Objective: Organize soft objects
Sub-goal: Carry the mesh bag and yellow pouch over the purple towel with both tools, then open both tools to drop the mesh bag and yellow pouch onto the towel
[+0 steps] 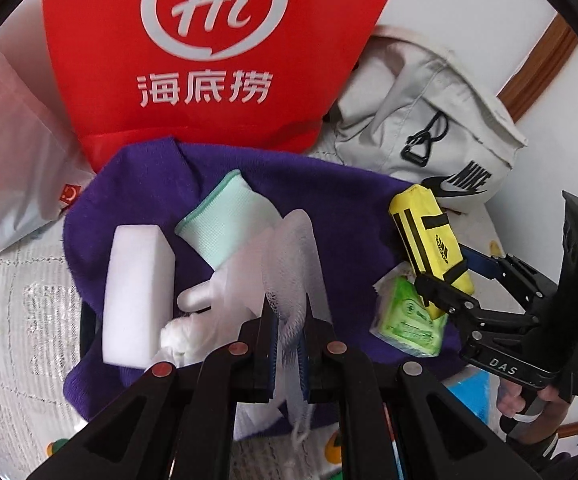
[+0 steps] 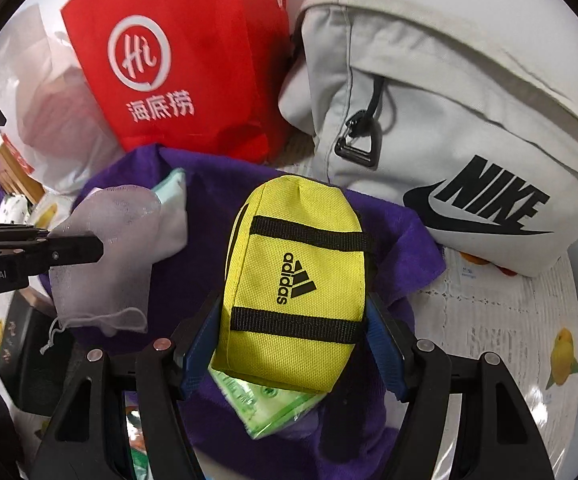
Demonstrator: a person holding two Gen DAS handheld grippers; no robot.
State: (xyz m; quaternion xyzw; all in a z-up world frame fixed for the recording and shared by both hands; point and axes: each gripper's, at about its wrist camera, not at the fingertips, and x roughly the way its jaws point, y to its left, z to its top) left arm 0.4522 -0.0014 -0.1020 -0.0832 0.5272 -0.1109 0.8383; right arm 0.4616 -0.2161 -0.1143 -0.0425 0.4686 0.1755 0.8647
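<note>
Left gripper (image 1: 289,332) bottom centre, jaws pinched on white mesh pouch (image 1: 289,248). Right gripper (image 1: 445,280) at right, clamping yellow pouch (image 1: 429,236). Purple towel (image 1: 161,184) mid-frame under white sponge block (image 1: 137,296), mint glove (image 1: 225,220), green tissue pack (image 1: 409,320). Red bag (image 1: 209,40) top.

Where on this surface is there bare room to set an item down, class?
Free: the patterned tablecloth right of the purple towel, below the grey Nike bag. Crowded: the towel's middle, with the white sponge, mint glove and green tissue pack.
</note>
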